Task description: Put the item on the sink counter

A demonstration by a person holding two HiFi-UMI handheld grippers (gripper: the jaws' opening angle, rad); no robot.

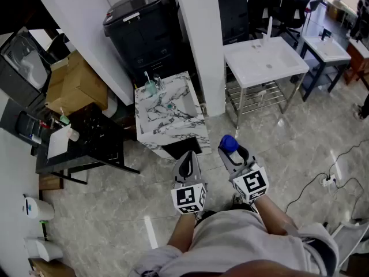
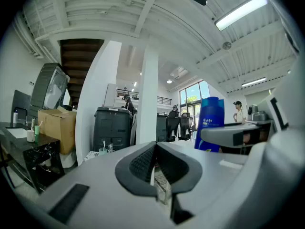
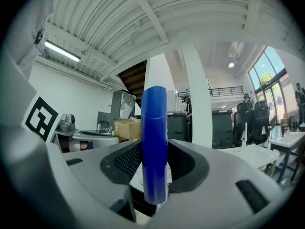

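Holding both grippers level over the grey tiled floor [image 1: 115,212], you have the blue bottle [image 1: 228,143] upright in the right gripper [image 1: 231,151]. Its jaws stand partly apart and press on the bottle's two sides, as the right gripper view shows. The left gripper [image 1: 188,161] sits just left of it, jaws closed together with nothing between them. The bottle is off the marbled sink tabletop [image 1: 180,124], which stands farther away and slightly to the left, with a stretch of floor between it and the jaws. A cup with a toothbrush [image 1: 150,87] stands at that tabletop's far left corner, beside the basin. A white pillar [image 1: 202,39] rises just right of the tabletop, and beyond the pillar is a white sink [image 1: 266,59] on a metal frame. Dark bins [image 1: 138,25] stand behind the tabletop. To the left are a cardboard box [image 1: 74,84] and a black stand [image 1: 86,140]. Cables [image 1: 323,180] trail over the floor at the right.
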